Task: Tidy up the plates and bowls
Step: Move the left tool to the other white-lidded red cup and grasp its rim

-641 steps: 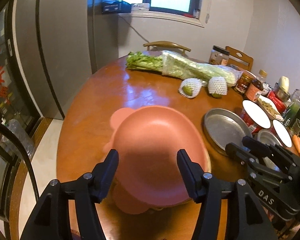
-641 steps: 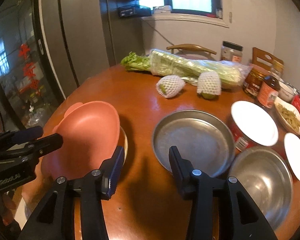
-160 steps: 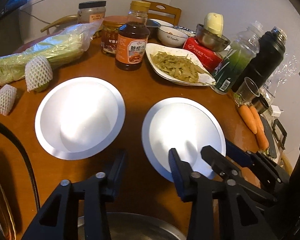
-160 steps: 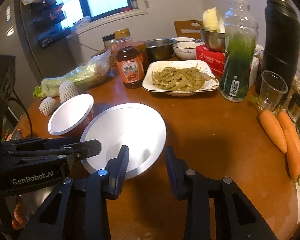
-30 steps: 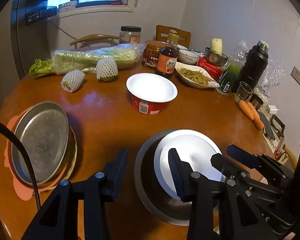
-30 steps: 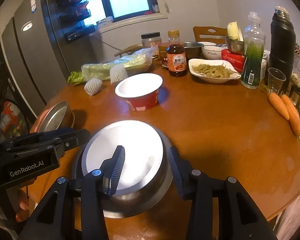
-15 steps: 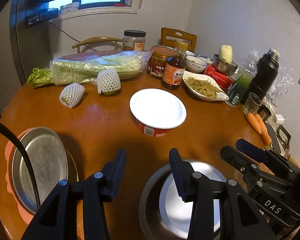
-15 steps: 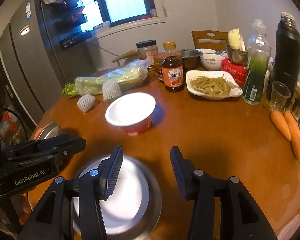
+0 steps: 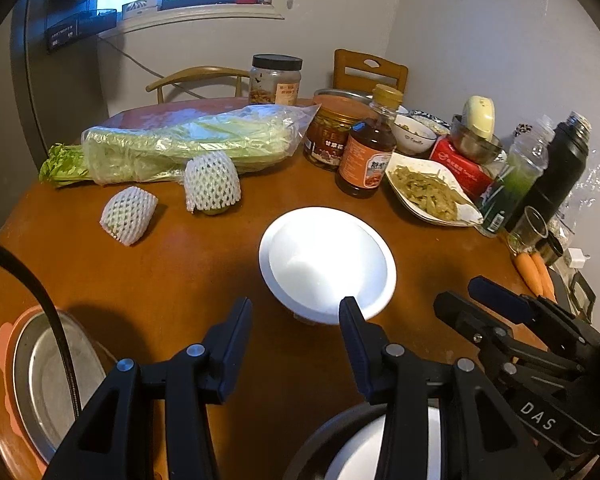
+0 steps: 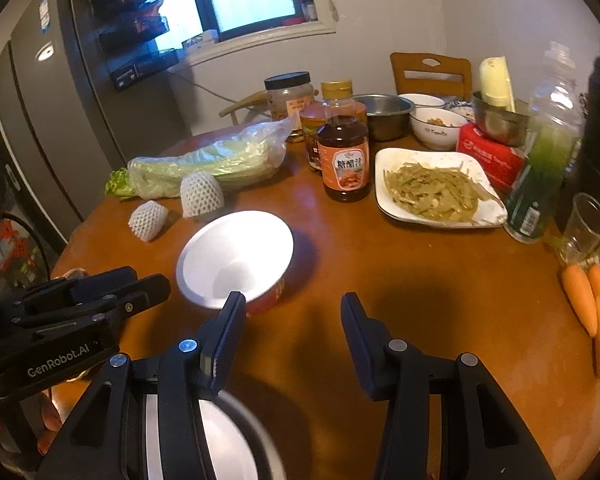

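A white bowl with a red outside [image 9: 326,262] stands on the round wooden table [image 9: 148,280], just ahead of my open, empty left gripper [image 9: 296,320]. It also shows in the right wrist view [image 10: 236,258], left of and ahead of my open, empty right gripper [image 10: 290,318]. A steel bowl holding a white bowl [image 9: 364,448] lies under both grippers at the near edge; it also shows in the right wrist view [image 10: 228,440]. A steel plate stacked on a pink plate [image 9: 40,376] sits at the near left.
Bagged celery [image 9: 188,146], two net-wrapped fruits [image 9: 212,186], sauce bottle [image 9: 368,152], jars, a dish of food [image 10: 432,190], a green bottle [image 10: 540,176], a black flask [image 9: 556,172], a cup and carrots [image 10: 588,300] crowd the far and right side of the table.
Both grippers have moved up and forward from the nested steel and white bowls toward the red-sided bowl, which is now closer. The nested bowls slid to the bottom edge of both views.
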A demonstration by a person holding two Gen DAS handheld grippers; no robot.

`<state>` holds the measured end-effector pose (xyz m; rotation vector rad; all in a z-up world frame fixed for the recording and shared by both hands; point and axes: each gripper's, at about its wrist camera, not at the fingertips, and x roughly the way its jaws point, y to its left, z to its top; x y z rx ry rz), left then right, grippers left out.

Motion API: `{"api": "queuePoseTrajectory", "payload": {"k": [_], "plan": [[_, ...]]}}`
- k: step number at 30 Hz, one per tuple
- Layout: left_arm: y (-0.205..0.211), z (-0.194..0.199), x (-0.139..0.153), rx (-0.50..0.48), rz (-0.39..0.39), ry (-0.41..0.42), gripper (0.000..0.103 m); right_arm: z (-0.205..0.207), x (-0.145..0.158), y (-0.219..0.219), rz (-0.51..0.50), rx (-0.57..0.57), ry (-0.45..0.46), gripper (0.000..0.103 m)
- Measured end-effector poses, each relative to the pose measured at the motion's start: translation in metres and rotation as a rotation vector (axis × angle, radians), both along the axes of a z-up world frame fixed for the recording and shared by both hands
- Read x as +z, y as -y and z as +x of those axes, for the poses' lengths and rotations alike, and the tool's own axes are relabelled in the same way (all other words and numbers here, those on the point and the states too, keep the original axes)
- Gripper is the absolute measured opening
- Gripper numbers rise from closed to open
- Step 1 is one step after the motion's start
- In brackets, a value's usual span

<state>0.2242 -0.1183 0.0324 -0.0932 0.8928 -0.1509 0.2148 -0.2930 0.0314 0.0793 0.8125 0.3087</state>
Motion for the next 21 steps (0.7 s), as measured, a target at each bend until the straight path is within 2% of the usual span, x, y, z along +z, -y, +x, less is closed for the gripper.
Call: {"api": "queuePoseTrajectory", "payload": {"k": [11, 21], "plan": [[-0.003, 0.026, -0.015, 0.026, 0.007, -0.046, 0.049, 0.035, -0.021, -0.018, -0.015, 0.046, -0.065, 0.051], [-0.005, 0.035, -0.025, 0.034, 0.004, -0.077, 0.049, 0.044, -0.03, -0.021, -0.002, 0.067, -0.08, 0.051]]}}
